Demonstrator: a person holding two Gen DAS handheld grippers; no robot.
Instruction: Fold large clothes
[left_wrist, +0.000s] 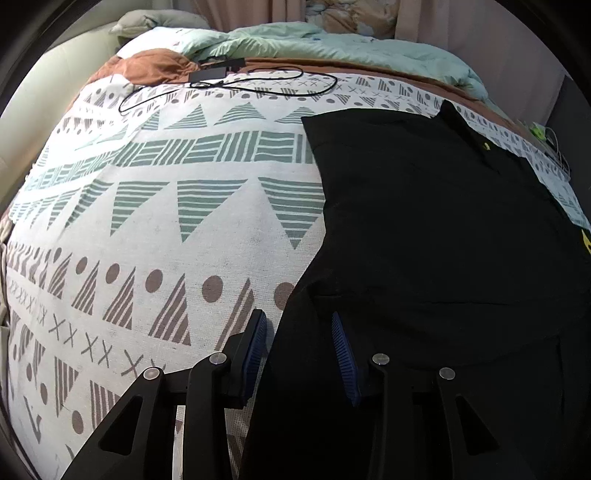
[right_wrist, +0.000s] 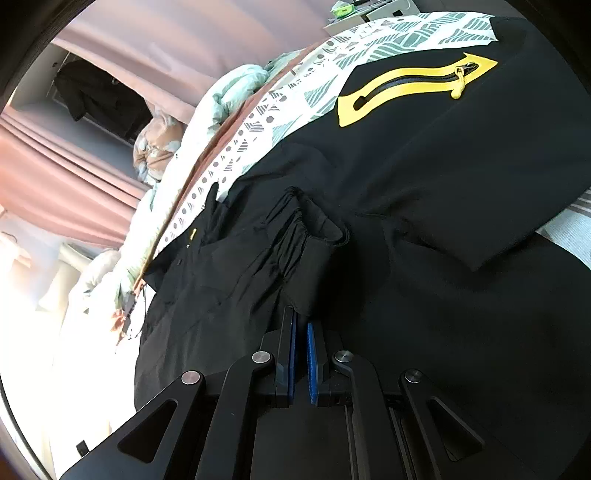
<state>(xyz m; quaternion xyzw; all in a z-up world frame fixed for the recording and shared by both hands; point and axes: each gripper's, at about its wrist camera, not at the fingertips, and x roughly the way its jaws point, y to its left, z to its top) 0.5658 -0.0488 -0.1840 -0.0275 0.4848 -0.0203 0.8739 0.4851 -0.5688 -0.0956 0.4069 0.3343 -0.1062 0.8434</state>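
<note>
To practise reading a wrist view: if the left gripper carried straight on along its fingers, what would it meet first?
Most likely the near edge of the black jacket, which already lies between the open fingers of the left gripper, with the patterned bedspread just beneath. Depth is hard to judge in this fisheye view.

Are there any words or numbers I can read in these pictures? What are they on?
None: no words, numbers or brand names can be read in either view.
black jacket: its yellow patch around a zipper is only a shape, with no letters.
patterned bedspread: only triangles, dots, stripes and crosses, no writing.
</note>
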